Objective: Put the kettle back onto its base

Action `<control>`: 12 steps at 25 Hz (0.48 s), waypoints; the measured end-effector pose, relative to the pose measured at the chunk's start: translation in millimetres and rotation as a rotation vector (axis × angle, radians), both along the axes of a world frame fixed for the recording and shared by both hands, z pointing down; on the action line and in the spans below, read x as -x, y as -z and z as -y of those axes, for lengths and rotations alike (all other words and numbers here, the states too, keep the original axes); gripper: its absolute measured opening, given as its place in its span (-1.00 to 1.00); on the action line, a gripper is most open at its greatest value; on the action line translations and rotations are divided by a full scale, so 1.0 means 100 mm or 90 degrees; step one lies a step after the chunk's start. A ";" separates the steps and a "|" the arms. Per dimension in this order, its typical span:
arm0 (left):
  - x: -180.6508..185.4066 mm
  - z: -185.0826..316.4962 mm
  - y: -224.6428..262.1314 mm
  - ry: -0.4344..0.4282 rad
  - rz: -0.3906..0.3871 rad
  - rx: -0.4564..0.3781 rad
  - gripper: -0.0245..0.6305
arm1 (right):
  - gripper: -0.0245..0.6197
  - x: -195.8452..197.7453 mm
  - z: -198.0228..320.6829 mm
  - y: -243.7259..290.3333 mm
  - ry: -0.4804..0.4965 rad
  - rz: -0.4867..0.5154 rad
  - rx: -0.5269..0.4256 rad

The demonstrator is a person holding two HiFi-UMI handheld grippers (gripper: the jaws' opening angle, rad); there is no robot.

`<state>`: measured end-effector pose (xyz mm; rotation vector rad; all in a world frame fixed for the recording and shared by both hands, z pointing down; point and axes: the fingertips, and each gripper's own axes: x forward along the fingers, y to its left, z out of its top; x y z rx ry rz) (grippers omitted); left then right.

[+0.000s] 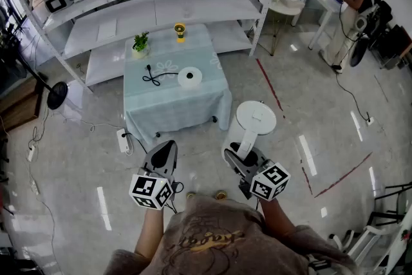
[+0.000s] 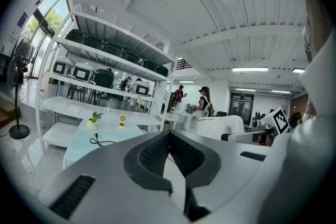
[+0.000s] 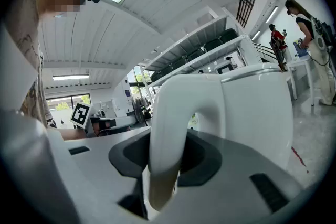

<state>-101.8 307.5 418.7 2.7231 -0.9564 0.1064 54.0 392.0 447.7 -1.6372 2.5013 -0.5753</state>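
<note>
The right claw (image 1: 239,161) clamps the handle (image 3: 176,113) of the white kettle (image 1: 255,120). The left claw (image 2: 169,150) is closed and empty. The base (image 1: 190,77) sits on the bench (image 1: 174,109), well ahead of both.

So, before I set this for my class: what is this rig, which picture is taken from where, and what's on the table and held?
No robot: a person holds a two-jaw gripper in each hand. The head view looks down from a camera on the person's head; the other two come from cameras riding on the grippers. The right gripper grips a white kettle by its handle. The left gripper is shut and empty. On the table ahead stand the round base with its cord, a plant and a small yellow object.
</note>
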 end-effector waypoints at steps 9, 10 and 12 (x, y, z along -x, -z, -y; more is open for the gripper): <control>0.08 0.01 -0.06 -0.008 -0.002 0.003 -0.86 | -0.55 0.01 0.04 0.00 -0.019 0.033 -0.011; 0.11 0.02 -0.06 -0.009 -0.002 0.002 -0.86 | -0.55 0.03 0.06 0.00 -0.021 0.032 -0.011; 0.16 0.04 -0.07 -0.014 -0.002 0.002 -0.86 | -0.55 0.08 0.09 0.00 -0.022 0.024 -0.009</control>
